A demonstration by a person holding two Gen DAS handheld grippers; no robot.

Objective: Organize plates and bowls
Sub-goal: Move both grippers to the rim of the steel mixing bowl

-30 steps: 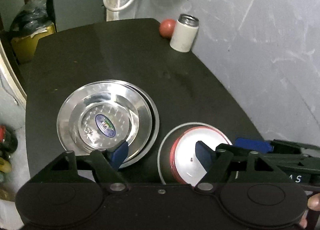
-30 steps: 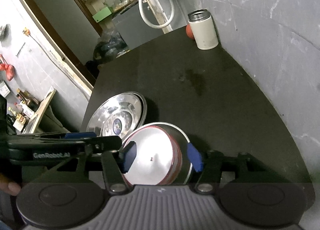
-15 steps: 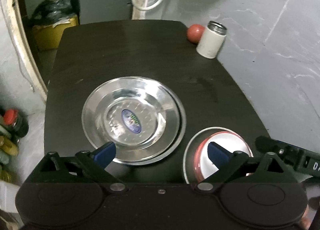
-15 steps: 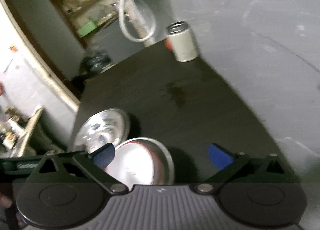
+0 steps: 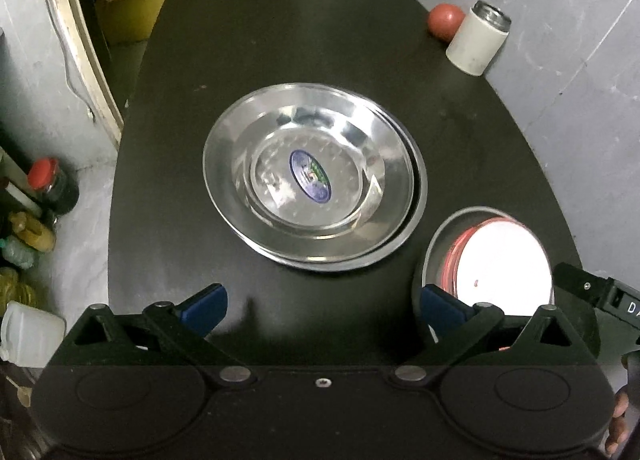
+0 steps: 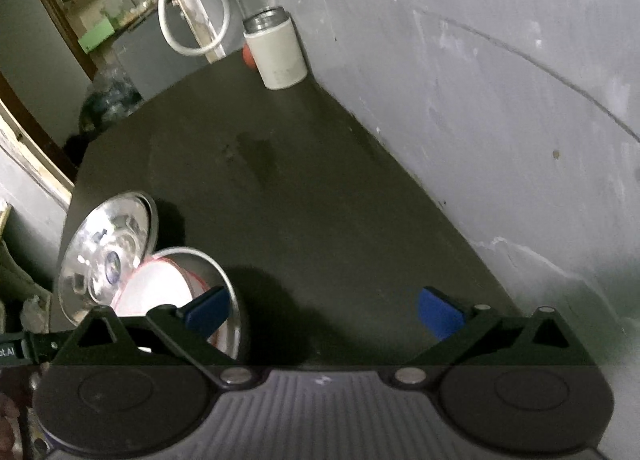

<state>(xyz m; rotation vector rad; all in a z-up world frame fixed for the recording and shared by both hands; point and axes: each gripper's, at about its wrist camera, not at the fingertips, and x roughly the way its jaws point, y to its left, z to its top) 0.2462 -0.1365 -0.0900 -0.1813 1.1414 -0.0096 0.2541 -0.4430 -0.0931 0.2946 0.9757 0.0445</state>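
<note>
Two stacked steel plates (image 5: 312,175) (image 6: 106,256) with a blue sticker lie in the middle of the dark table (image 5: 280,47). To their right sits a steel bowl (image 5: 436,244) (image 6: 228,280) holding a white bowl with a red rim (image 5: 504,260) (image 6: 156,284). My left gripper (image 5: 322,308) is open above the table's near edge, nothing between its fingers. My right gripper (image 6: 322,310) is open over bare table to the right of the bowls, holding nothing. Part of the right gripper's body (image 5: 592,292) shows beside the bowls in the left wrist view.
A white canister with a steel lid (image 5: 478,41) (image 6: 276,51) and a red ball (image 5: 444,21) stand at the far right corner against the grey wall (image 6: 480,79). Bottles and jars (image 5: 48,187) crowd the floor left of the table.
Both grippers opened wide and pulled back and up from the dishes. The right gripper let go of the bowls and swung right; the left view now centres the plates.
</note>
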